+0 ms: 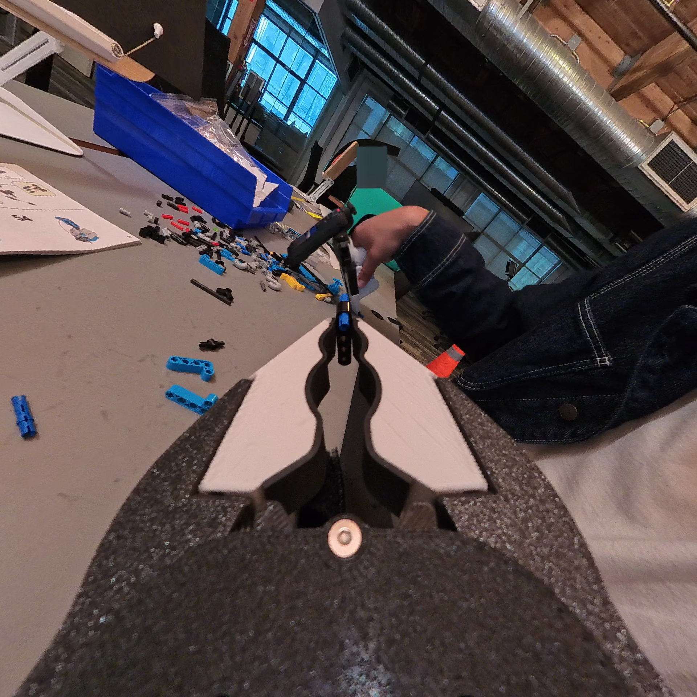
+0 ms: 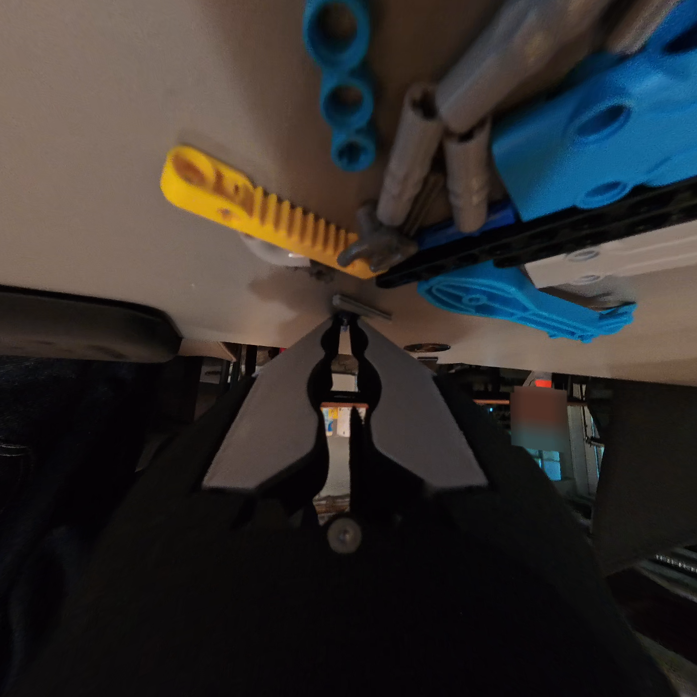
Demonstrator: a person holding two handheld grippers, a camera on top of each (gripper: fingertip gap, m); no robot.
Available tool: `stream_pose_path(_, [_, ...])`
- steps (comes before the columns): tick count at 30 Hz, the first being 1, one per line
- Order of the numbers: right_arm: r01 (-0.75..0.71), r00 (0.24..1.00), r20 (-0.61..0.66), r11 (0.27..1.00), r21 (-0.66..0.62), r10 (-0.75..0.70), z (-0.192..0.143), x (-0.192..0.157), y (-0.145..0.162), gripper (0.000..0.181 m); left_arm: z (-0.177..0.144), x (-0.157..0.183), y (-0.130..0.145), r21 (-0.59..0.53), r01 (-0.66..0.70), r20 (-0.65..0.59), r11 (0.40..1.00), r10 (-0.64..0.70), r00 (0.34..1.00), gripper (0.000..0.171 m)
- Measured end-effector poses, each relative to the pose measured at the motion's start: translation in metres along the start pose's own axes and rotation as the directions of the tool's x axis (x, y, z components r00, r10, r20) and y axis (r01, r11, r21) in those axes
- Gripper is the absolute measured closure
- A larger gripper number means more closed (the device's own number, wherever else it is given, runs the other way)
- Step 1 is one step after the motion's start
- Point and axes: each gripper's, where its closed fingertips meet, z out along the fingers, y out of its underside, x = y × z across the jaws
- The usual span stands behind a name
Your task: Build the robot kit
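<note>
Pinching a black beam (image 1: 344,349) with blue pin, the left gripper (image 1: 344,332) hovers above the grey table (image 1: 94,320); the right gripper (image 2: 345,320), fingers nearly pressed together, nips a small dark piece (image 2: 344,321) beside a yellow rack (image 2: 264,215).

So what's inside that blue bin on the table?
The blue bin holds crumpled clear plastic bags poking above its rim. Whatever lies deeper is hidden by the bin's wall and the bags.

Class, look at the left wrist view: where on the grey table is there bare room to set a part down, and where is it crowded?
Bare room: the grey table between the instruction sheet and the two light-blue angled beams. Crowded: the scattered small parts beside the blue bin, up to the right gripper.
</note>
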Motion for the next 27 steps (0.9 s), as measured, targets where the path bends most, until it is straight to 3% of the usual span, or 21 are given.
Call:
stream_pose_path(3, [0.069, 0.997, 0.032, 0.993, 0.097, -0.073, -0.002, -0.007, 0.0, 0.177, 0.0, 0.0, 0.0, 0.002, 0.002, 0.001, 1.0, -0.002, 1.0, 0.165])
stream_pose_path(6, [0.17, 0.981, 0.032, 0.933, 0.318, -0.19, -0.024, -0.025, 0.0, 0.177, 0.0, -0.001, 0.0, 0.002, 0.001, 0.005, 1.0, -0.001, 1.0, 0.164])
stream_pose_path(7, [0.265, 0.951, 0.018, 0.844, 0.465, -0.308, -0.043, -0.043, -0.007, 0.177, 0.0, -0.001, 0.0, 0.001, 0.0, 0.006, 1.0, 0.0, 1.0, 0.164])
stream_pose_path(8, [0.344, 0.898, 0.007, 0.71, 0.615, -0.441, -0.066, -0.07, -0.012, 0.177, 0.001, -0.001, 0.0, -0.002, -0.002, 0.007, 1.0, 0.002, 1.0, 0.164])
stream_pose_path(10, [0.434, 0.798, -0.164, 0.364, 0.824, -0.58, -0.115, -0.111, -0.023, 0.177, 0.001, 0.0, -0.001, 0.0, -0.006, 0.001, 1.0, 0.006, 1.0, 0.164])
stream_pose_path(13, [0.289, 0.657, -0.296, -0.13, 0.948, -0.693, -0.19, -0.188, -0.028, 0.177, -0.002, 0.009, -0.012, 0.075, 0.017, -0.058, 0.997, -0.012, 0.998, 0.164])
stream_pose_path(15, [0.097, 0.499, -0.321, -0.316, 0.944, -0.805, -0.226, -0.246, -0.018, 0.177, -0.008, 0.018, -0.023, 0.136, 0.063, -0.13, 0.989, -0.045, 0.991, 0.164])
stream_pose_path(17, [-0.066, 0.414, -0.32, -0.379, 0.923, -0.852, -0.257, -0.291, -0.019, 0.177, -0.014, 0.025, -0.032, 0.189, 0.095, -0.185, 0.977, -0.06, 0.981, 0.165])
stream_pose_path(20, [-0.241, 0.247, -0.352, -0.409, 0.88, -0.903, -0.288, -0.346, -0.011, 0.178, -0.023, 0.028, -0.042, 0.253, 0.101, -0.208, 0.962, -0.048, 0.977, 0.165])
stream_pose_path(23, [-0.179, 0.253, -0.411, -0.46, 0.87, -0.876, -0.283, -0.381, -0.025, 0.178, -0.032, 0.026, -0.051, 0.302, 0.139, -0.229, 0.943, -0.069, 0.971, 0.165])
stream_pose_path(27, [-0.25, 0.258, -0.351, -0.413, 0.876, -0.9, -0.281, -0.398, -0.04, 0.177, -0.03, 0.024, -0.049, 0.29, 0.123, -0.214, 0.949, -0.061, 0.975, 0.165])
